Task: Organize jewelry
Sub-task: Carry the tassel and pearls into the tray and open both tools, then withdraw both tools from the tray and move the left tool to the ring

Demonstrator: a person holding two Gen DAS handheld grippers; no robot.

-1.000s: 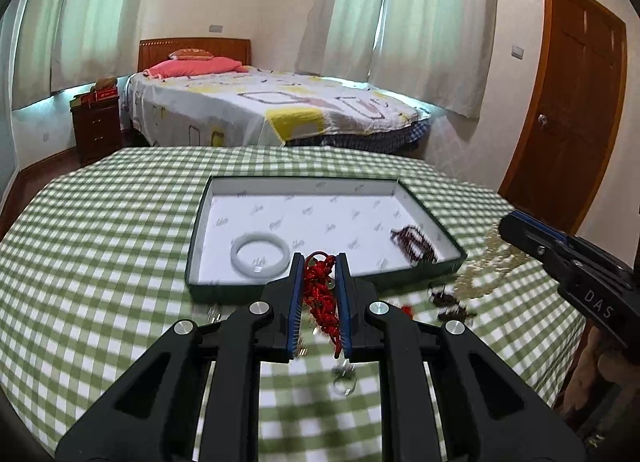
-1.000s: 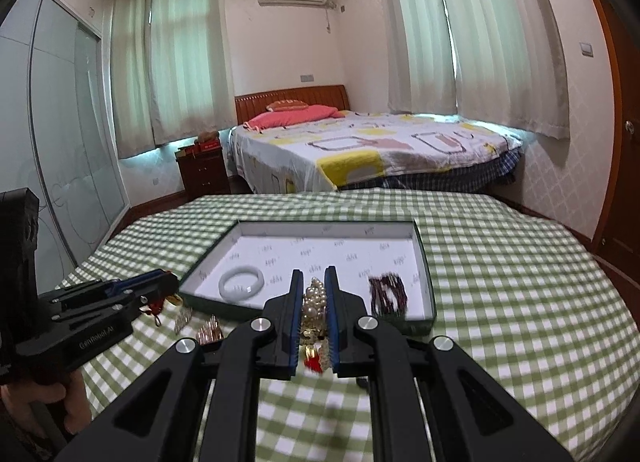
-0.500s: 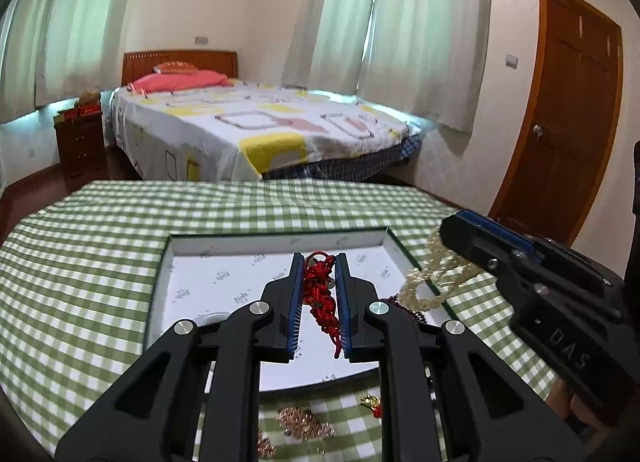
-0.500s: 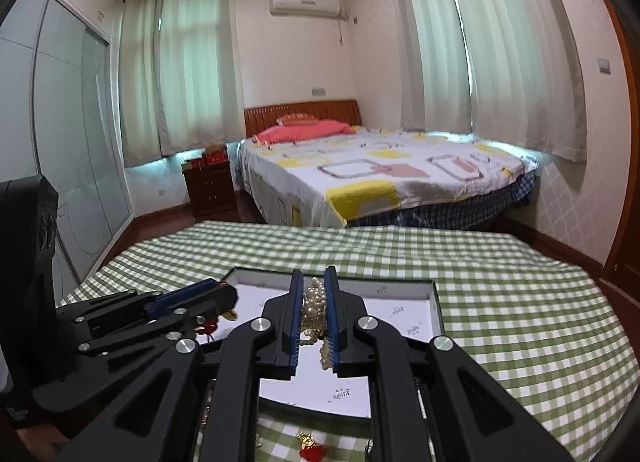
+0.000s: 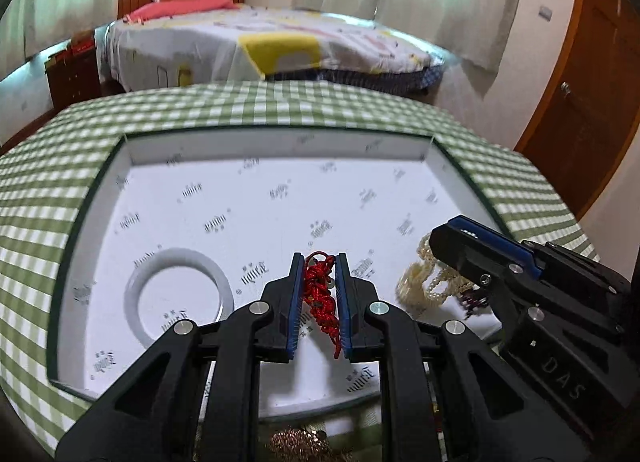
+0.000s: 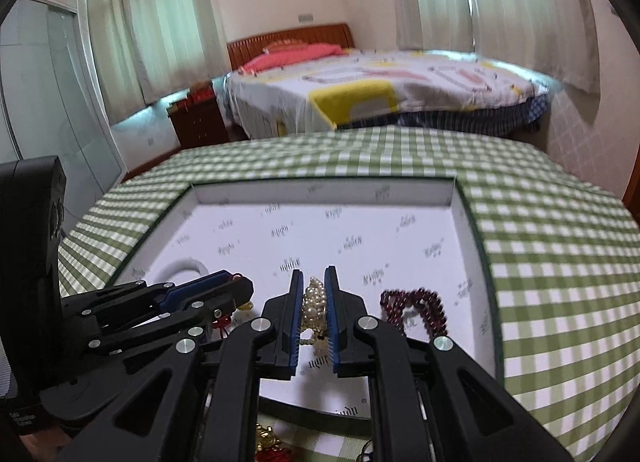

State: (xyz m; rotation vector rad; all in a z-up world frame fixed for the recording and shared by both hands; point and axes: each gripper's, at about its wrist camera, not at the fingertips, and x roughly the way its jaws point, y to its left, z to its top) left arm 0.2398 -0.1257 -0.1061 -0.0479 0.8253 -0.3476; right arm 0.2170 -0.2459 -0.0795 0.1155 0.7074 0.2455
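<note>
Left gripper [image 5: 319,294]: fingers clamped on a red knotted cord ornament [image 5: 320,296], held above the box floor.
Right gripper [image 6: 312,308]: fingers clamped on a pearl necklace [image 6: 313,304], also over the box.
Done: white bangle [image 5: 178,294] and dark red bead bracelet [image 6: 418,308] lie in the white-lined box [image 5: 280,142].
Left: release both pieces; gold trinkets [image 5: 298,444] wait on the desk [image 5: 40,190], just outside the box.
</note>
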